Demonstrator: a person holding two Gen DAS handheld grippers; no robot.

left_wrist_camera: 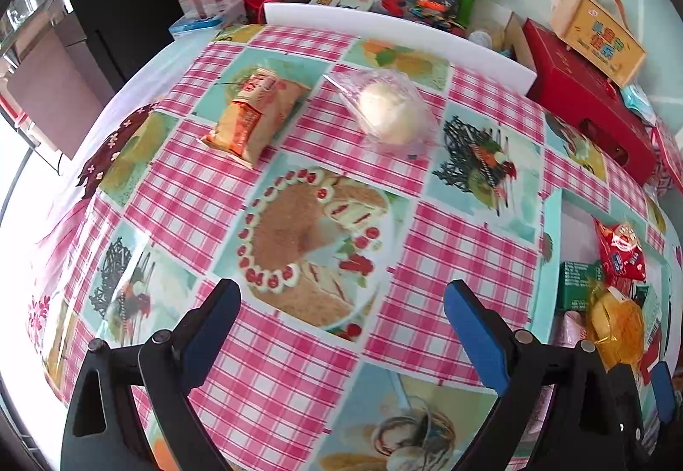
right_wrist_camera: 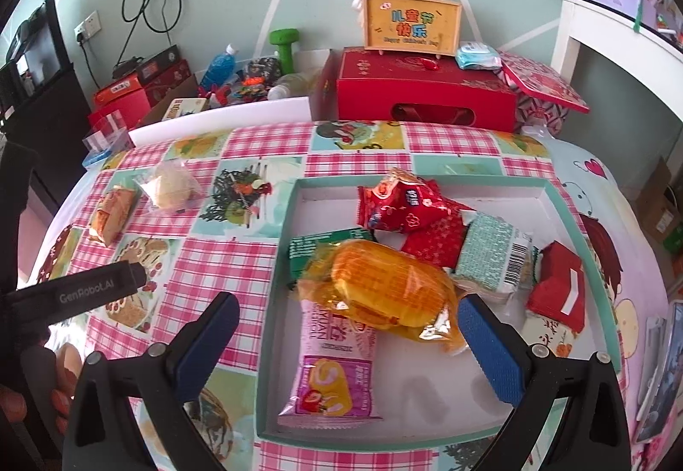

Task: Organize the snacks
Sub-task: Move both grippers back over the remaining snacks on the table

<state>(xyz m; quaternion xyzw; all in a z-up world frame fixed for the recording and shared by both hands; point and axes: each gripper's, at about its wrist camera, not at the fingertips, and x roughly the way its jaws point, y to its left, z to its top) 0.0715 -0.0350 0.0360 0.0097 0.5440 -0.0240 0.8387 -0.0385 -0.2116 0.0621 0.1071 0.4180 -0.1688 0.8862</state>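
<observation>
A shallow teal-rimmed box (right_wrist_camera: 567,215) on the checked tablecloth holds several wrapped snacks: a yellow-orange bun pack (right_wrist_camera: 384,287), a pink roll-cake pack (right_wrist_camera: 337,368), red packets (right_wrist_camera: 401,202) and a green-white bar (right_wrist_camera: 491,257). My right gripper (right_wrist_camera: 345,338) hovers open over the box with nothing pressed between its pads; the bun pack lies just beyond them. Two snacks lie outside the box: an orange bread pack (left_wrist_camera: 252,112) and a clear bag with a white bun (left_wrist_camera: 384,112). My left gripper (left_wrist_camera: 341,326) is open over bare cloth, well short of both.
Beyond the table's far edge stand a red gift box (right_wrist_camera: 427,95), a yellow handled case (right_wrist_camera: 412,23), a green dumbbell (right_wrist_camera: 284,48) and toy clutter. A white board (left_wrist_camera: 384,27) edges the table's back. A person's hand (right_wrist_camera: 64,385) holds the left gripper's handle.
</observation>
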